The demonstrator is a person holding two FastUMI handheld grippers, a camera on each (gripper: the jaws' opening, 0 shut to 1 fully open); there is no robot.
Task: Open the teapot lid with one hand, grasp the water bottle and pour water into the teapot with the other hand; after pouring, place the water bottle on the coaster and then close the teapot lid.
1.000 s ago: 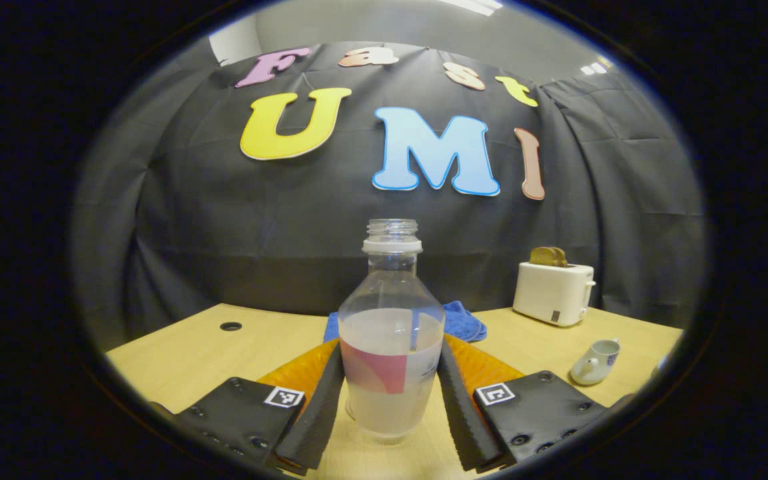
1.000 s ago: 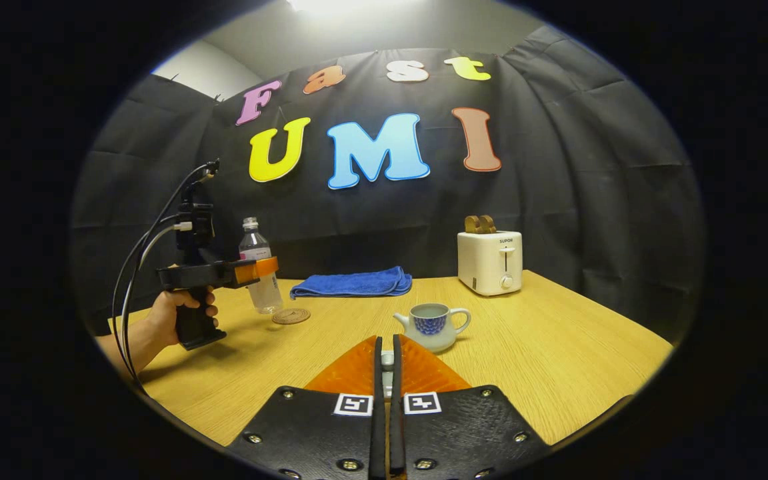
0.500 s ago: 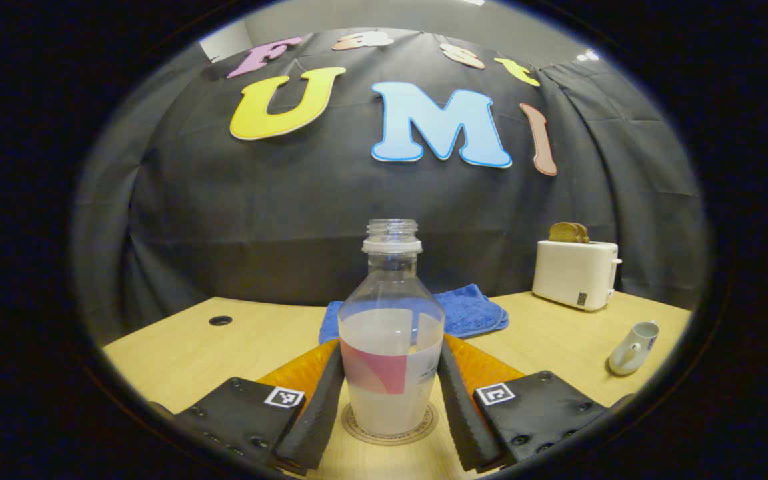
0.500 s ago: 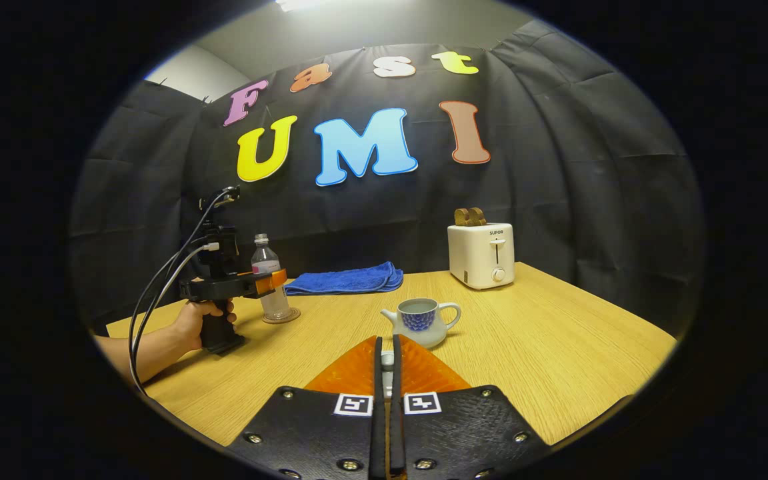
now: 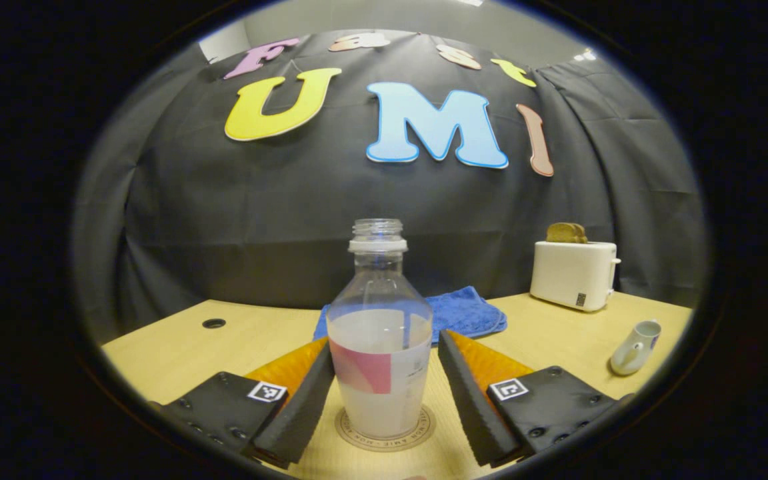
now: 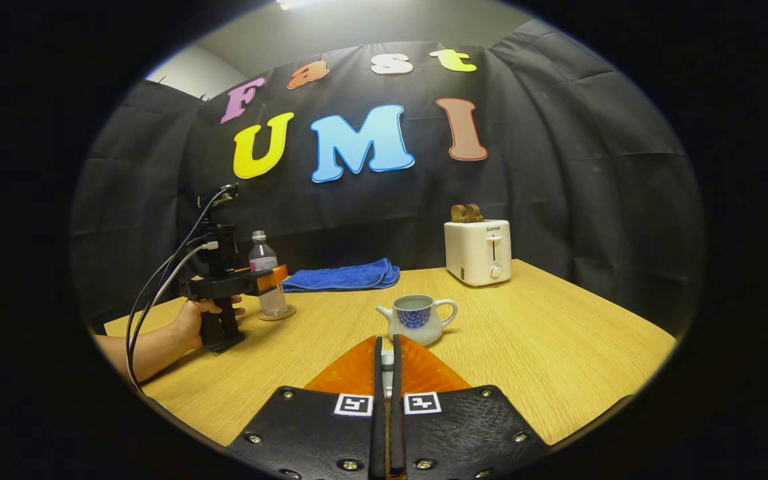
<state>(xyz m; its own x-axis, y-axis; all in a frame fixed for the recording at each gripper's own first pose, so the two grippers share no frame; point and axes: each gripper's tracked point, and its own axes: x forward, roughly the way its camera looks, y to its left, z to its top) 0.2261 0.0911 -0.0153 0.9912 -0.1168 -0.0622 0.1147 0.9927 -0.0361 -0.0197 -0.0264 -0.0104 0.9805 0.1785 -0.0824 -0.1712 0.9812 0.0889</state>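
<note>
The uncapped water bottle [image 5: 379, 347], part full, stands upright on the round coaster [image 5: 424, 427]. My left gripper [image 5: 385, 343] is open around it, with a clear gap at the right finger [image 5: 464, 393]. In the right gripper view, the bottle [image 6: 263, 257] and coaster [image 6: 276, 315] sit at the table's far left, with the left gripper [image 6: 271, 277] held by a hand [image 6: 191, 320]. The white teapot [image 6: 416, 320] with blue pattern stands lidless mid-table, just ahead of my right gripper [image 6: 387, 343]. That gripper is shut on a small pale piece, the teapot lid [image 6: 388, 362].
A white toaster [image 6: 477, 252] with toast stands at the back right. A folded blue towel [image 6: 344, 277] lies against the wall behind the bottle. The wooden table [image 6: 557, 360] has a cable hole [image 5: 213, 323] at its far left. Cables hang from the left gripper.
The bottle came down onto the coaster, and my left gripper's fingers then spread away from it. The right gripper stayed shut on the lid and barely shifted.
</note>
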